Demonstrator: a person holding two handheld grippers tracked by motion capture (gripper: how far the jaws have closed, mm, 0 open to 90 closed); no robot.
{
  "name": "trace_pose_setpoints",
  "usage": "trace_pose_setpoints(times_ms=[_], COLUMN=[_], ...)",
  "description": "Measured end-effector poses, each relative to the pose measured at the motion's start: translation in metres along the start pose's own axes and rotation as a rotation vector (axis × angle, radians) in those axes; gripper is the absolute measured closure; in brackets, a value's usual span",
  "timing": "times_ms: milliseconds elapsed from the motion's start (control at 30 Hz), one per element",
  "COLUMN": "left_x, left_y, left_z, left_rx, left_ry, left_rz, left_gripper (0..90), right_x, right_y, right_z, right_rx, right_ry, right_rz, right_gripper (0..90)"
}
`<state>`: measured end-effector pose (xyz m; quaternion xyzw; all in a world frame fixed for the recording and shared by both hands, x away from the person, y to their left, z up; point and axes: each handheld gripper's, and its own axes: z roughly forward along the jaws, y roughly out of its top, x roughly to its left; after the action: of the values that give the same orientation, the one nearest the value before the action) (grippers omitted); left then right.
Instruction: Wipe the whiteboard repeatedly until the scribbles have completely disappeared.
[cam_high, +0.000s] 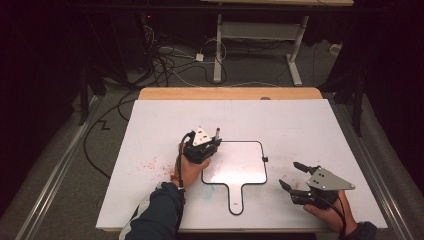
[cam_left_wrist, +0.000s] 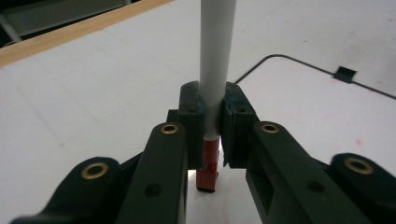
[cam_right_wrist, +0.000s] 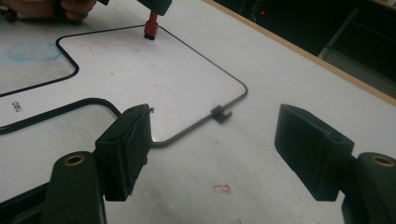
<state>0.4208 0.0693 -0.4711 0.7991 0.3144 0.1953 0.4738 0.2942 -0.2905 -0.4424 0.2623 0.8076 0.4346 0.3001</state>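
A small paddle-shaped whiteboard (cam_high: 240, 165) with a black rim lies flat on the white table cover; its surface (cam_right_wrist: 154, 79) carries faint red marks. My left gripper (cam_high: 216, 141) is at the board's upper left corner, shut on a white marker (cam_left_wrist: 215, 56) held upright between the pads. The marker's red end (cam_right_wrist: 151, 28) points down and meets the board near its edge. To the right of the board, my right gripper (cam_high: 291, 174) stands open just above the table, nothing between its fingers (cam_right_wrist: 126, 149). A small black clip (cam_right_wrist: 221, 114) sits on the board's right rim.
Red smudges (cam_high: 150, 165) stain the table cover left of my left hand, and a blue scribble (cam_high: 209, 190) lies beside the board's handle. The wooden table edge (cam_high: 230, 93) runs along the back. Cables (cam_high: 165, 60) and a desk frame (cam_high: 260, 35) are on the floor beyond.
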Motion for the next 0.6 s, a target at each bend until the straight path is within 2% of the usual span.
trace_pose_setpoints(times_ms=[33,100,233,267,400,433,467,500,600], left_x=[0.007,0.014,0.016,0.013,-0.004,-0.004,-0.013,-0.013,-0.023], left_y=[-0.001,-0.003,-0.005,-0.004,-0.001,-0.001,0.000,0.000,0.002], left_z=[-0.002,-0.004,-0.004,-0.003,0.001,0.001,0.003,0.003,0.002], left_rx=[0.004,-0.002,-0.012,-0.012,-0.012,-0.012,-0.013,-0.013,0.000], left_ry=[0.024,0.031,0.028,0.008,-0.038,-0.038,-0.060,-0.060,-0.060], left_rz=[-0.012,-0.042,-0.071,-0.073,-0.039,-0.039,-0.021,-0.021,0.028], left_gripper=[79.1,79.0,79.1,79.0,79.0,79.0,79.0,79.0,79.0], right_x=[0.000,0.000,0.001,0.001,0.001,0.001,0.001,0.001,0.001], right_y=[0.000,0.000,0.001,0.001,0.001,0.001,0.001,0.001,0.001], right_z=[0.000,0.000,0.000,0.000,0.000,0.000,0.000,0.000,0.000], right_rx=[0.001,0.000,0.001,0.001,0.004,0.004,0.004,0.004,0.002], right_ry=[0.000,0.000,0.003,0.003,0.004,0.005,0.006,0.004,0.003], right_rz=[0.000,-0.003,-0.005,-0.006,-0.005,-0.007,-0.007,-0.009,-0.007], right_gripper=[28.1,28.1,28.1,28.1,28.1,28.1,28.1,28.1,28.1])
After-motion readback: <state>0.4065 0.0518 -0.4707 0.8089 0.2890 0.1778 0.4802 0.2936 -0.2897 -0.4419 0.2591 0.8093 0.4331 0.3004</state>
